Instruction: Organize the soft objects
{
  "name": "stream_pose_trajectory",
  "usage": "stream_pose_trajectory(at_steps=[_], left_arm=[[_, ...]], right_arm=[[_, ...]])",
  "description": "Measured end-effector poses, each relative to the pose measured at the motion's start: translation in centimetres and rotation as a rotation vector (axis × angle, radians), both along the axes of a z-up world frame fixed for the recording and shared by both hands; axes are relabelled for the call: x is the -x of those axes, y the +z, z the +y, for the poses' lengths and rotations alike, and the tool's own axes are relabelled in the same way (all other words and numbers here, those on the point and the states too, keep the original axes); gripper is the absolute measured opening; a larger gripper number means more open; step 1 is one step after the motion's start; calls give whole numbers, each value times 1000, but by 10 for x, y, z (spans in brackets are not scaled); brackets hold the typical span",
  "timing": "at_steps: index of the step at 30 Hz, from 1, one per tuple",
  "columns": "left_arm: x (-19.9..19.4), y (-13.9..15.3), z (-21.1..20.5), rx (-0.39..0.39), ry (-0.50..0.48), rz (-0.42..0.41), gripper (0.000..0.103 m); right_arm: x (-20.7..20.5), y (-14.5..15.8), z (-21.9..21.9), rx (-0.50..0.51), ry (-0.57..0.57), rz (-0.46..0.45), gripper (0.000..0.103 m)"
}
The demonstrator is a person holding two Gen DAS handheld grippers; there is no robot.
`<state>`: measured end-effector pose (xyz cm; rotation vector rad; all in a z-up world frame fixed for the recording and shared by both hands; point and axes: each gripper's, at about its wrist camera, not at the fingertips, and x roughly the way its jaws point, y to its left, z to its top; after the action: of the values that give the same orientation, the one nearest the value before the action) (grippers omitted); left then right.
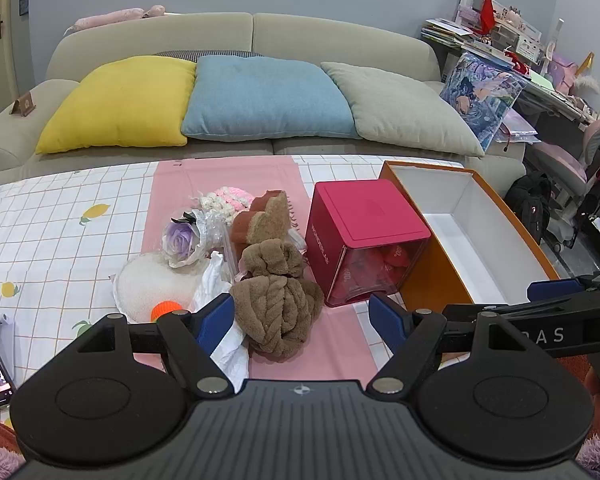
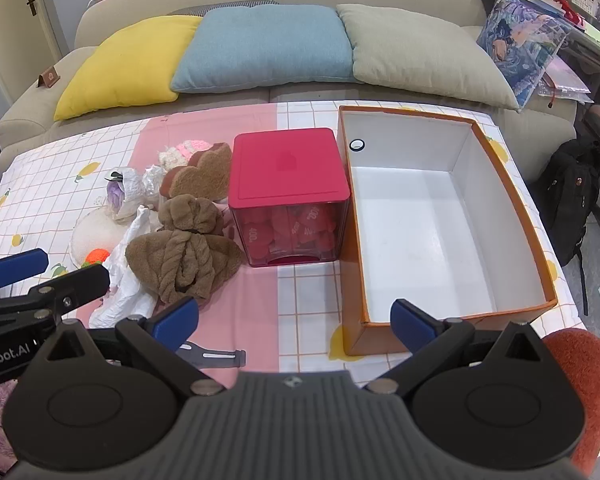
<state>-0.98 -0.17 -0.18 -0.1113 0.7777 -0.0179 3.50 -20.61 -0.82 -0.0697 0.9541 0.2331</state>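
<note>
Soft objects lie heaped on the pink mat (image 2: 256,300) at the left of the table (image 2: 44,176), just beside the red box (image 2: 288,168) and apart from the orange box (image 2: 452,216), which stands empty at the right. Nearest both grippers is the brown towel (image 1: 278,306), a twisted, knotted plush bundle; behind it sit a second brown bundle (image 2: 192,210), a brown heart-shaped pad (image 2: 198,174), a knitted pink-and-cream piece (image 1: 224,200), a purple flower (image 1: 179,238) in clear wrap, a white pad (image 1: 152,284) with an orange knit piece (image 1: 165,307), and crumpled white paper (image 2: 126,280). Left gripper (image 1: 302,318) has its jaws spread wide, holding nothing, with the towel just ahead between the blue pads. Right gripper (image 2: 296,320) is likewise wide open and empty, aimed between the red box and the orange box. Handling estimate: the towel is light, compressible and non-slip, and will sag if taken by a loose flap. Take hold across the central rope-like twist, where the material is thickest. The flower's wrap looks crushable and slick; grip it lightly. Paper touching the towel may lift with it.
</note>
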Motion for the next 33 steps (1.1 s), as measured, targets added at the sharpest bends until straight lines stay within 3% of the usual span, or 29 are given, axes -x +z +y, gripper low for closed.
stream_pose_trajectory(at_steps=[16,22,26,33], left_arm=[[3,-4,8,25,-1,28,90],[4,-18,26,51,28,90,89],[1,-29,43,65,60,138,86],[-12,-45,72,93,99,173,79]], right_arm=[[0,-5,4,-12,24,18,100],[-3,-18,12,-57,86,32,88],[-11,-34,22,-84,139,89,72],[-33,-56,47,-100,184,116,67]])
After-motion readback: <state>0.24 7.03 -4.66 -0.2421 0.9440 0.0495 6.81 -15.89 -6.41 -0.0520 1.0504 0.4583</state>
